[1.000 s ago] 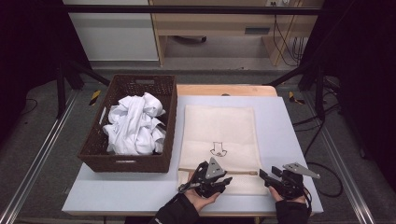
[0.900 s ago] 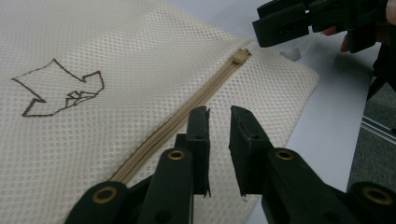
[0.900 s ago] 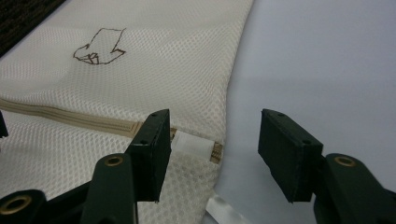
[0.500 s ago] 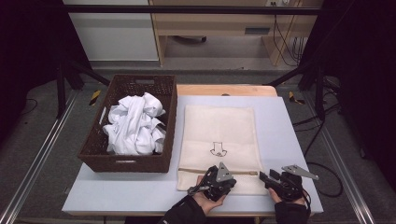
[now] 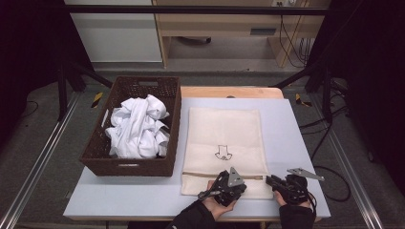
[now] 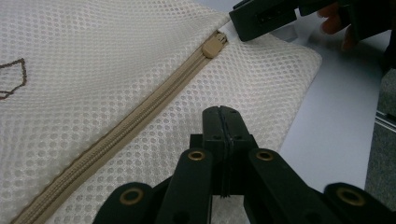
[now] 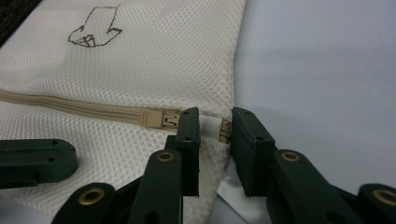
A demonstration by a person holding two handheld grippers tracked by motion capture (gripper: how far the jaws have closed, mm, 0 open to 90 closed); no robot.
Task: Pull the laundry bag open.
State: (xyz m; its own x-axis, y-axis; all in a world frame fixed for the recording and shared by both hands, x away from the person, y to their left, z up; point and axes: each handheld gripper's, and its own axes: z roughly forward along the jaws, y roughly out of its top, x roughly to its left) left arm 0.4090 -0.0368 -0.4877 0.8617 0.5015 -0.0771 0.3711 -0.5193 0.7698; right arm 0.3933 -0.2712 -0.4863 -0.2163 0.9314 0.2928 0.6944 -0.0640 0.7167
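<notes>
A: Where was the mesh laundry bag (image 5: 224,143) at that moment?

B: Flat on the pale table (image 5: 296,129), right of the wicker basket (image 5: 126,164), which held crumpled white clothes (image 5: 136,126). A small line drawing (image 5: 222,152) sat mid-bag, and the beige zipper (image 6: 140,119) ran left to right across its near end.

A: And the left gripper (image 5: 229,183)?

B: Down at the near edge of the bag, held in the person's left hand (image 5: 215,202). In its own view the left gripper (image 6: 223,119) had its two black jaws clenched flat together, with no cloth visibly caught between them. They hovered over the mesh on the near side of the zipper line, and I could not tell whether they were touching it.

A: The right gripper (image 5: 282,183)?

B: At the bag's near right corner. In its own view the right gripper (image 7: 215,126) had its jaws parted, straddling the very end of the zipper at the bag's right edge.

A: Where was the slider?

B: The zipper slider (image 7: 161,119) lay just left of the right gripper's left jaw, close beside it but outside the gap. A bit of the zipper's end (image 7: 225,130) showed between the jaws, and they were not closed on it.

A: Did the left gripper's view catch that too?

B: Yes, the slider (image 6: 214,45) sat far up the zipper, with the right gripper (image 6: 261,18) just beyond it.
</notes>
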